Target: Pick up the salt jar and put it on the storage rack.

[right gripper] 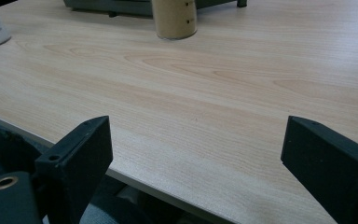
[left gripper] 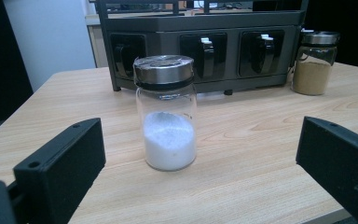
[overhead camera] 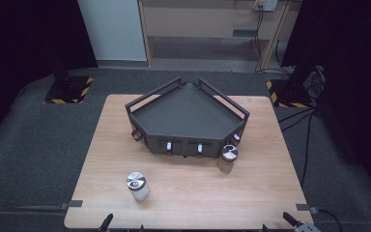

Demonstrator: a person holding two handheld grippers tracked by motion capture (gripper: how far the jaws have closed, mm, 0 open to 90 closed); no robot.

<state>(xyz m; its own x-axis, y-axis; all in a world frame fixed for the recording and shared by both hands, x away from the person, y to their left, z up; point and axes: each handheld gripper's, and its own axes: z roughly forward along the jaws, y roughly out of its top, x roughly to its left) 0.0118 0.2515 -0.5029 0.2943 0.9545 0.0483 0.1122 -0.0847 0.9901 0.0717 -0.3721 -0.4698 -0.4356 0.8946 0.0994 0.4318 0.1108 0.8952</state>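
Left gripper view: white-powder jar (left gripper: 170, 112) dead ahead at 12 o'clock, upright, long axis vertical, standing on worktop (left gripper: 242, 154) well short of jaws. Left gripper (left gripper: 200, 163) nearer, jaws wide apart, empty. Right gripper (right gripper: 196, 163) likewise spread, empty. Jar: clear glass, steel cap, about one-third full.

- You will find no readable text, label, brand or number on either jar, the rack or the table.
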